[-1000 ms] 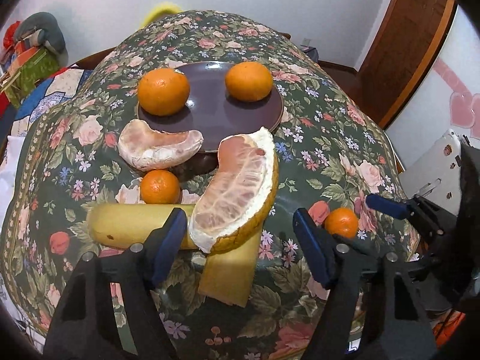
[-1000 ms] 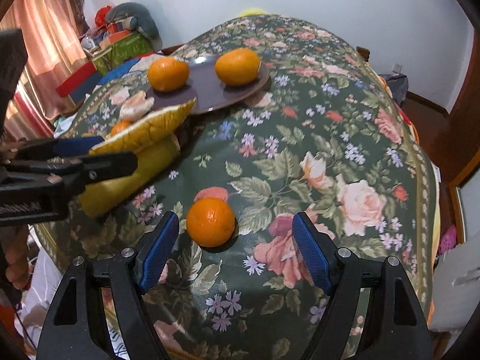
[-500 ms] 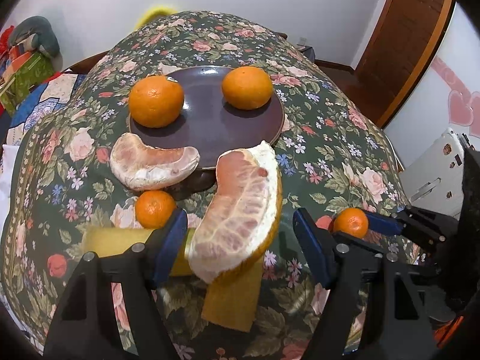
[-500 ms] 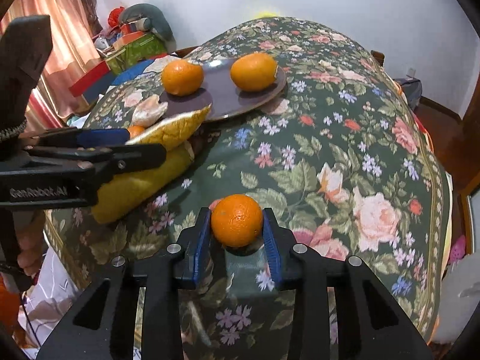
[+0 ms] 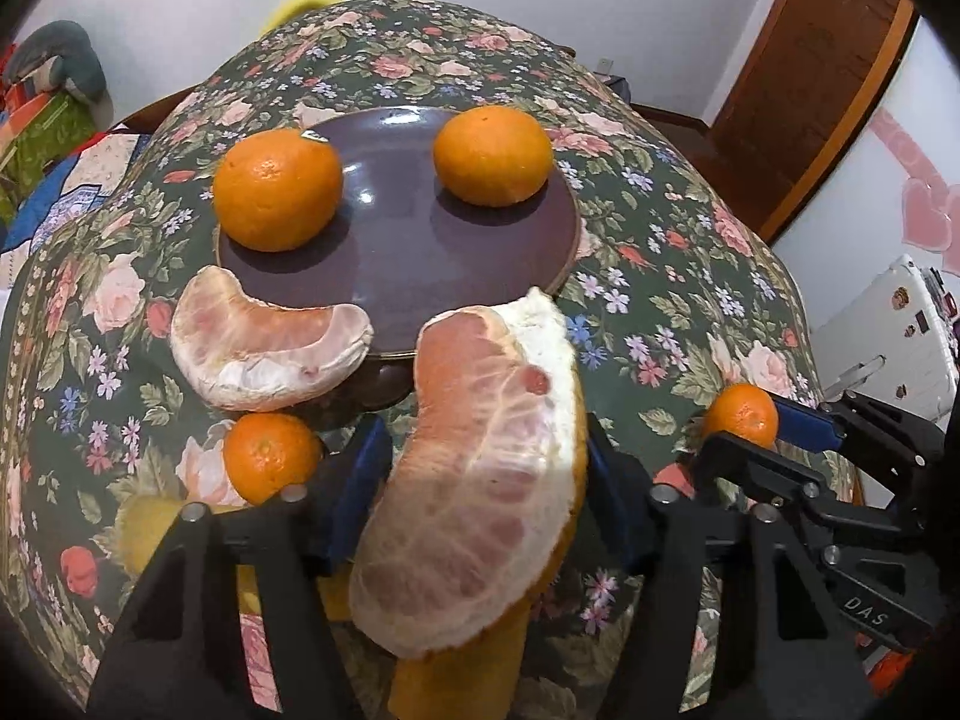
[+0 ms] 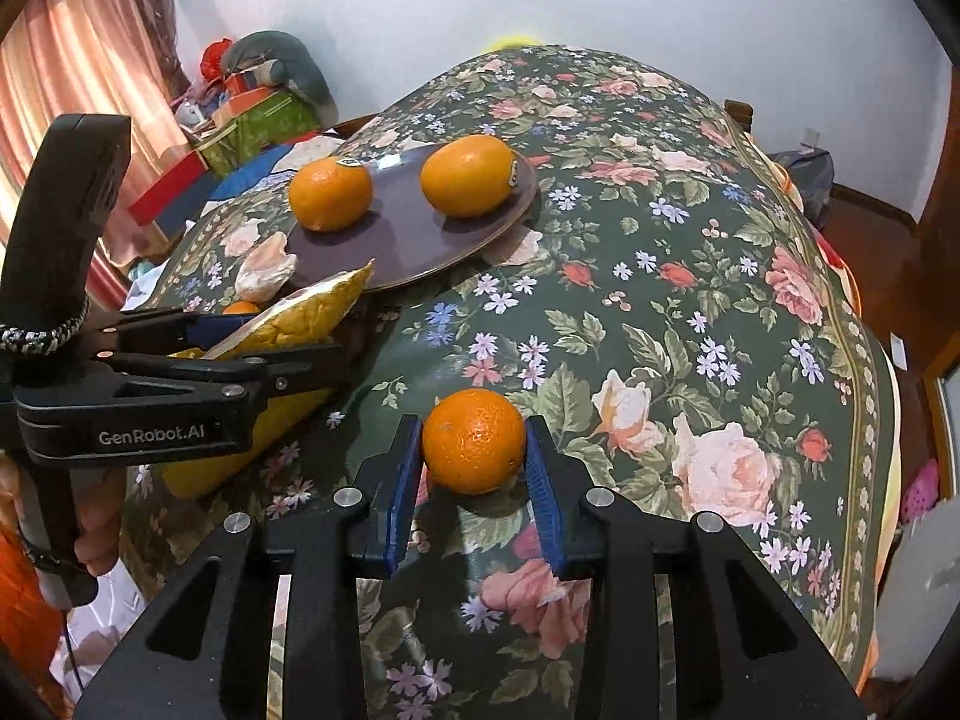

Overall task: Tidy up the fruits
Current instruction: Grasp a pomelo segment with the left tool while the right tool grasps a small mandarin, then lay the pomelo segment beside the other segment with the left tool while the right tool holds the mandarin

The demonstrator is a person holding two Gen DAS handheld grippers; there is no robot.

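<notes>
Nearest, the right hand-held gripper (image 6: 474, 480) has just closed across the middle of a small, firm, light mandarin (image 6: 474, 441), while the left hand-held gripper (image 5: 483, 492), jaws just narrowing, flanks the soft, easily crushed pomelo wedge (image 5: 480, 456) on the bench (image 6: 660, 312), short of the plate (image 5: 396, 252).
</notes>
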